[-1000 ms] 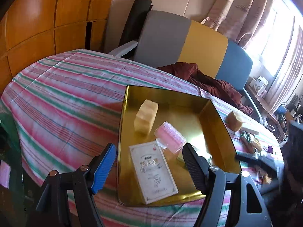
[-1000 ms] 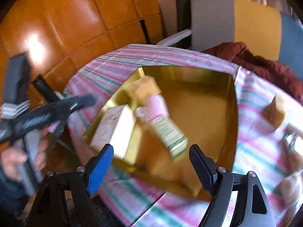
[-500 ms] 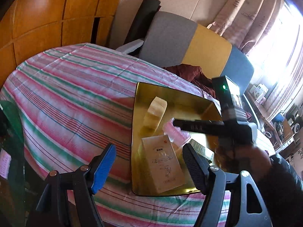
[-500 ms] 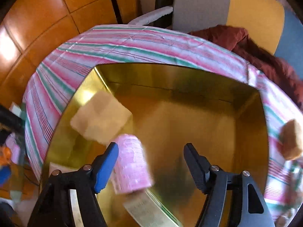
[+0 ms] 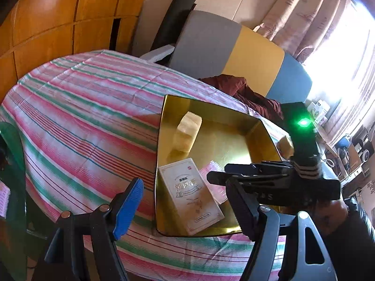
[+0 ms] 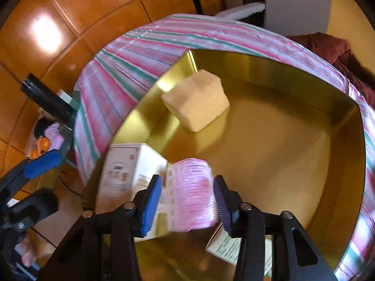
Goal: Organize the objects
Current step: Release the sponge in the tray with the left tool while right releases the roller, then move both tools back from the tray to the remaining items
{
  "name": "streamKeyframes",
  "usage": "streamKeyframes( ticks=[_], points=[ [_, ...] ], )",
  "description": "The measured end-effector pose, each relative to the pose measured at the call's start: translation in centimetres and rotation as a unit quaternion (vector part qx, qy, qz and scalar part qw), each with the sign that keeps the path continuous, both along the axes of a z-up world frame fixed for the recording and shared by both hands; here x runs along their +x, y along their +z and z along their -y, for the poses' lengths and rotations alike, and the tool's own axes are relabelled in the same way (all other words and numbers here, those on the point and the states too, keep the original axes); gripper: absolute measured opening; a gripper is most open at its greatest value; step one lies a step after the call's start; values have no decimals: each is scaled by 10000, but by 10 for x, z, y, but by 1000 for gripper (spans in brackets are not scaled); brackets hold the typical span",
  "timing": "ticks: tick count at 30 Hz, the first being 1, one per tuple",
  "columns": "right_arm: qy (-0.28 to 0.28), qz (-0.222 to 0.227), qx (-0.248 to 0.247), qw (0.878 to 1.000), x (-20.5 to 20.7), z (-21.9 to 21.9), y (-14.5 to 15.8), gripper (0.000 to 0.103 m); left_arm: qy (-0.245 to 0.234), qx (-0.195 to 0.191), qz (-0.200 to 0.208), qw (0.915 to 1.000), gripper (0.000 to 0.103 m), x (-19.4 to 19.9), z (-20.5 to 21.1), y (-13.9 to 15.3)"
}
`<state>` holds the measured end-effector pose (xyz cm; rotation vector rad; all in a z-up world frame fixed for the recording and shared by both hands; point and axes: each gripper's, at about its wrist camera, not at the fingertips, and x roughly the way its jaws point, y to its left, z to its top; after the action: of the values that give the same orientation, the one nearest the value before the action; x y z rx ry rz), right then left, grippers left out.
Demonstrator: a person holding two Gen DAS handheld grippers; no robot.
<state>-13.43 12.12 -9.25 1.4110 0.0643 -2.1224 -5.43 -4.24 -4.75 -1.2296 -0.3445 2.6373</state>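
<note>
Daylight poured in through the curtained window point(image 5: 346, 53), which blew out to pure white. The gold tray point(image 5: 255, 138) threw back warm glare, and the wooden wall panels point(image 6: 44, 32) carried a bright hotspot. The right wrist view was smeared with motion blur, the pink roller point(image 6: 192, 194) soft. Both views bowed heavily, corners vignetted black.

White box point(image 5: 191, 195) in gold tray point(image 5: 161, 126): large gold characters mid-face, small red mark upper right, line of small print near bottom edge; none readable.
Right gripper body point(image 5: 279, 187): faint embossed letters, apparently "AS".
Printed packet point(image 6: 226, 248) under right fingers: text lines, blurred, unreadable.
</note>
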Motion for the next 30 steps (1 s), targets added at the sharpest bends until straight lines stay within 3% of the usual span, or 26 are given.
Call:
streamKeyframes(
  ticks=[3, 14, 30],
  points=[
    [-227, -210, -105, 9995, 10, -10, 13, 66, -15, -72, -69, 9999, 74, 2, -3, 5],
    [-1028, -1112, 19, 9885, 65, -55, 62, 84, 31, -685, -511, 9963, 74, 17, -28, 33],
    [-1648, -1615, 364, 9723, 123, -109, 71, 85, -477, -1214, -782, 9884, 74, 36, -83, 39]
  ],
)
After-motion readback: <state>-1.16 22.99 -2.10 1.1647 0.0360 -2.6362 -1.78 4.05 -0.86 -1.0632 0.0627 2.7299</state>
